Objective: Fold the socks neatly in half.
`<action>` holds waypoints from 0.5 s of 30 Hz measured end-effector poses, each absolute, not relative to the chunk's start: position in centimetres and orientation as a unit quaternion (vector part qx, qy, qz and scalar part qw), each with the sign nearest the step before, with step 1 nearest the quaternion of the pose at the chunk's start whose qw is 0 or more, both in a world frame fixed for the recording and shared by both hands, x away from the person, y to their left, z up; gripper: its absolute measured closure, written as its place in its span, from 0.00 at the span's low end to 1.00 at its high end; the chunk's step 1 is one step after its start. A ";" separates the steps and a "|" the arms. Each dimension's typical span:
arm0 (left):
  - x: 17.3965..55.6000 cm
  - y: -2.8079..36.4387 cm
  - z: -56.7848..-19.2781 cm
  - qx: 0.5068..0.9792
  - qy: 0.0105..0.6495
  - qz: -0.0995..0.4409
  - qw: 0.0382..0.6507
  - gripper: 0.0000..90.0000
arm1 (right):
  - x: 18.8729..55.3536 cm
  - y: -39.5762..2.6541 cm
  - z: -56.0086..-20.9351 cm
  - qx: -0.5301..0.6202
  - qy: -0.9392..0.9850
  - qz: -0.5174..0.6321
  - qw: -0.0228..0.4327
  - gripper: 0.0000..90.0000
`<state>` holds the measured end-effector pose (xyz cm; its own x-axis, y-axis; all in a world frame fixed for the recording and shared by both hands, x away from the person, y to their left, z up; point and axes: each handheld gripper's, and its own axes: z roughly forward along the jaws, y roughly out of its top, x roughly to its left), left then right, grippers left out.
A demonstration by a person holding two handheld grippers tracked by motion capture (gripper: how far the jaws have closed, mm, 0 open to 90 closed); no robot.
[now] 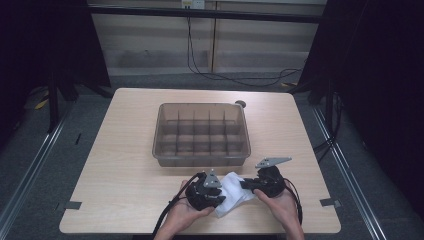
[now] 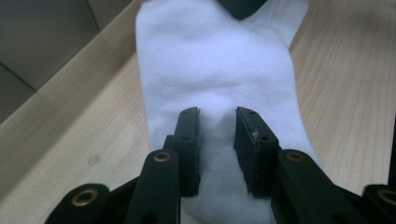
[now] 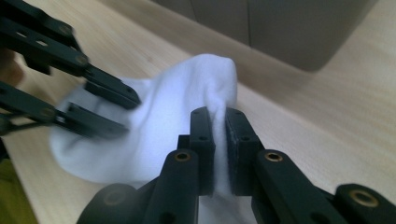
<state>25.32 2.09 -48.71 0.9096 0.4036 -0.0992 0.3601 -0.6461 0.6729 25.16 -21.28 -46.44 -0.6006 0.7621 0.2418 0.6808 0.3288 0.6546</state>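
A white sock (image 1: 234, 192) lies on the wooden table (image 1: 125, 150) near its front edge, between the two hand-held grippers. My left gripper (image 1: 221, 197) comes at it from the left. In the left gripper view its jaws (image 2: 216, 112) pinch a ridge of the sock (image 2: 210, 56) between them. My right gripper (image 1: 246, 185) reaches in from the right. In the right gripper view it (image 3: 218, 112) is shut on a raised fold of the sock (image 3: 187, 88), and the left gripper (image 3: 128, 114) holds the sock's other end.
A clear plastic box (image 1: 202, 161) with several divided compartments stands in the middle of the table, just beyond the grippers. A small dark round thing (image 1: 241, 104) sits behind it. Bare tabletop lies to the left and right. Cables run over the floor beyond.
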 end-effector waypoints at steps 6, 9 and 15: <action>25.5 1.9 -48.8 0.904 0.216 0.024 0.369 0.79 | 24.5 -20.1 -44.6 0.411 0.821 0.390 0.070 0.93; 25.6 1.8 -48.9 0.902 0.219 0.022 0.371 0.80 | 24.4 -19.3 -44.0 0.398 0.826 0.394 0.070 0.93; 25.7 1.5 -48.9 0.902 0.218 0.024 0.371 0.80 | 24.2 -17.9 -43.6 0.376 0.834 0.399 0.064 0.93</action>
